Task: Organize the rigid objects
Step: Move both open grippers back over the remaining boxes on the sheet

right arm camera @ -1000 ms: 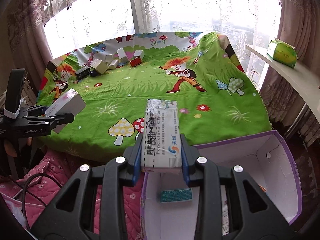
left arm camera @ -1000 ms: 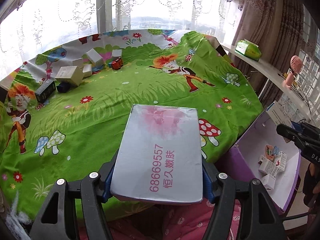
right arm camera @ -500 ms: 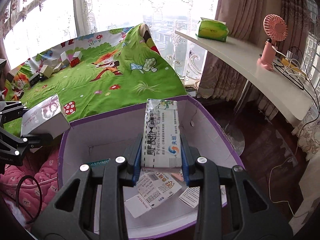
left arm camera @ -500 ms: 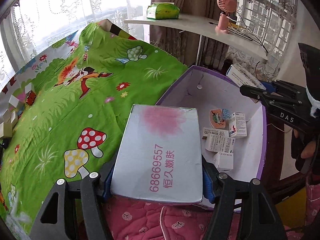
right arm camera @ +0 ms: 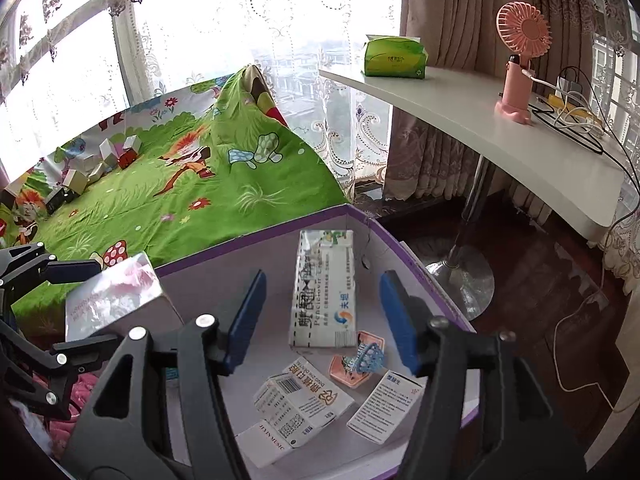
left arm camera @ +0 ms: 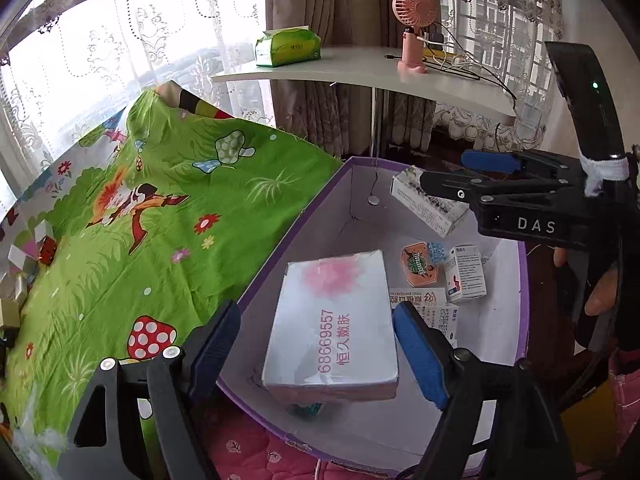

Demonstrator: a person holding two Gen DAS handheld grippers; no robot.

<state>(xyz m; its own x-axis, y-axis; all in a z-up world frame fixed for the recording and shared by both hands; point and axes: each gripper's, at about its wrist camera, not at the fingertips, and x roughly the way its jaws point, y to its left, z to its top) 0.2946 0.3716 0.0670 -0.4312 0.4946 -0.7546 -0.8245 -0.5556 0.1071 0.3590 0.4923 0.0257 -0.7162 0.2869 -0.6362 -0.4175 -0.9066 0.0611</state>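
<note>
1. While both grippers hang over the purple-rimmed bin, the green cartoon bedsheet to the left carries a cluster of small boxes at its far end, probably the ones not yet sorted.
2. Jaws of the left gripper are opening; the grey flat box sits between the pads with gaps on both sides, so it looks released into the bin. Its pink print reads "68669557" beside Chinese characters.
3. Over the bin, the right gripper is opening too, and the white medicine carton lies loose between its pads, marked "Penciclovir".
4. On the bin floor lie smaller cartons, one edge reading "JIXIN MUSIC"; the right gripper's body shows "DAS".
</note>
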